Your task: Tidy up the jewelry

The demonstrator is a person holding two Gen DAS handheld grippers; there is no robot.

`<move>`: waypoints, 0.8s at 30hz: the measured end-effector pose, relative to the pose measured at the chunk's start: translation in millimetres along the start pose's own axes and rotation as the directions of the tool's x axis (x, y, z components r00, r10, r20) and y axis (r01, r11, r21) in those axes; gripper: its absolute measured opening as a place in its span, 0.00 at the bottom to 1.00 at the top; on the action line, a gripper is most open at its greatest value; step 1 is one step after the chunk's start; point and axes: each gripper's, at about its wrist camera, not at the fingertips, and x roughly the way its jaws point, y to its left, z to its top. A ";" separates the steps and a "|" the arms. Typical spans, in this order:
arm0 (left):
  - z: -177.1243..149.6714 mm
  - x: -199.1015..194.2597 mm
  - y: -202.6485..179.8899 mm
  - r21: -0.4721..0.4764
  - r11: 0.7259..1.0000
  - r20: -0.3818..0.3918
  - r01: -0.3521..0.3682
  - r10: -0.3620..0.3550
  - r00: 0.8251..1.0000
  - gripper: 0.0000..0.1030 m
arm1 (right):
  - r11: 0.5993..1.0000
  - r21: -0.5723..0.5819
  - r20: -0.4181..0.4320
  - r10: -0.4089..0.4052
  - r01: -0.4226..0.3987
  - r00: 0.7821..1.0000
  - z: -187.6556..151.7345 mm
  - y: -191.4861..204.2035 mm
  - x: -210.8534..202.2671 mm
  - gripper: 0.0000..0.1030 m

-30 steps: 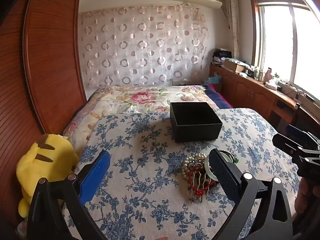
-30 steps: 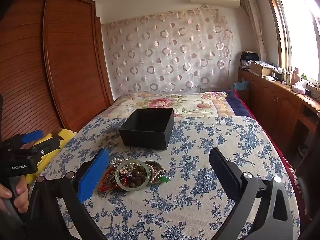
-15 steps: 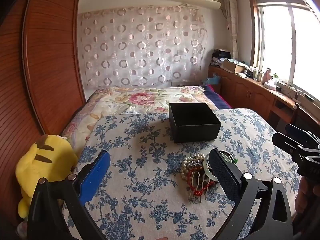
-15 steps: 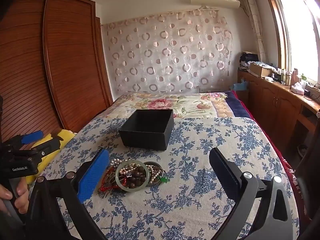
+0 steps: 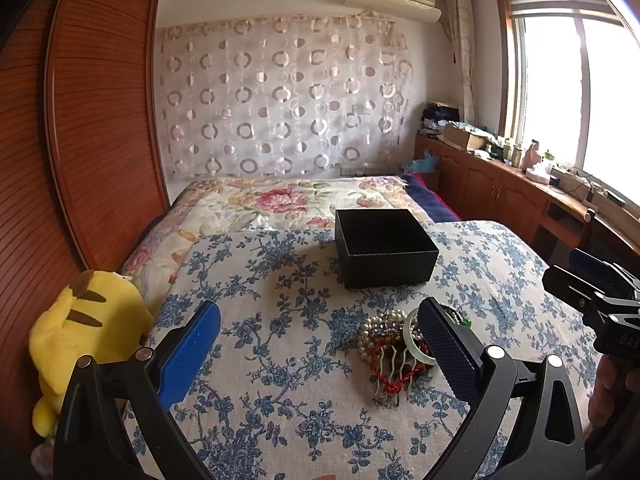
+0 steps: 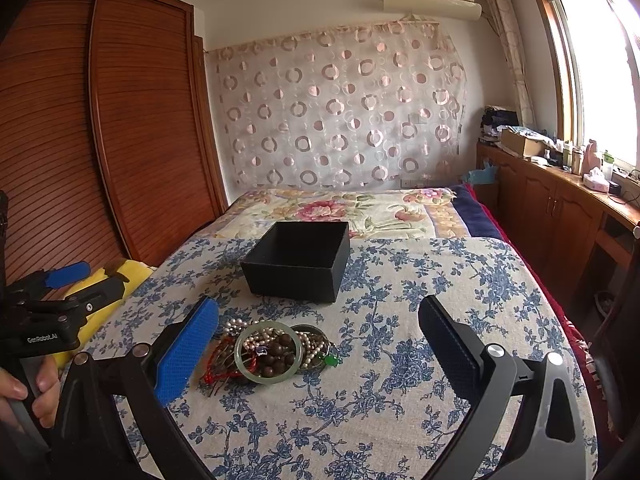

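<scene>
Nothing moved; jewelry pile (image 6: 272,350) elongated left-right before black box (image 6: 298,262).

A jewelry pile (image 6: 272,350) lies on the bed (image 6: 420,320), before the box (image 6: 298,262).

Bed (image 6: 460,280) carries black box (image 6: 296,276), jewelry pile (image 6: 272,350).
</scene>
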 end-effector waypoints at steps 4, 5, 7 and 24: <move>1.1 -0.6 0.6 -0.002 1.000 0.002 0.002 -0.002 1.000 0.93 | 1.000 -0.002 0.000 0.002 -0.002 1.000 1.0 2.0 -1.8 0.98; 0.8 -1.3 2.3 -0.003 1.000 0.001 0.001 -0.001 1.000 0.93 | 1.000 -0.001 0.001 0.003 -0.003 1.000 0.7 2.0 -1.9 0.98; 1.5 -1.8 1.5 -0.004 1.000 0.004 0.002 -0.002 1.000 0.93 | 1.000 -0.001 0.002 0.001 -0.001 1.000 0.6 2.1 -1.8 0.98; 3.4 -6.4 3.7 -0.007 1.000 0.011 0.004 -0.004 1.000 0.93 | 1.000 -0.001 0.004 0.002 -0.002 1.000 2.6 4.8 -4.9 0.98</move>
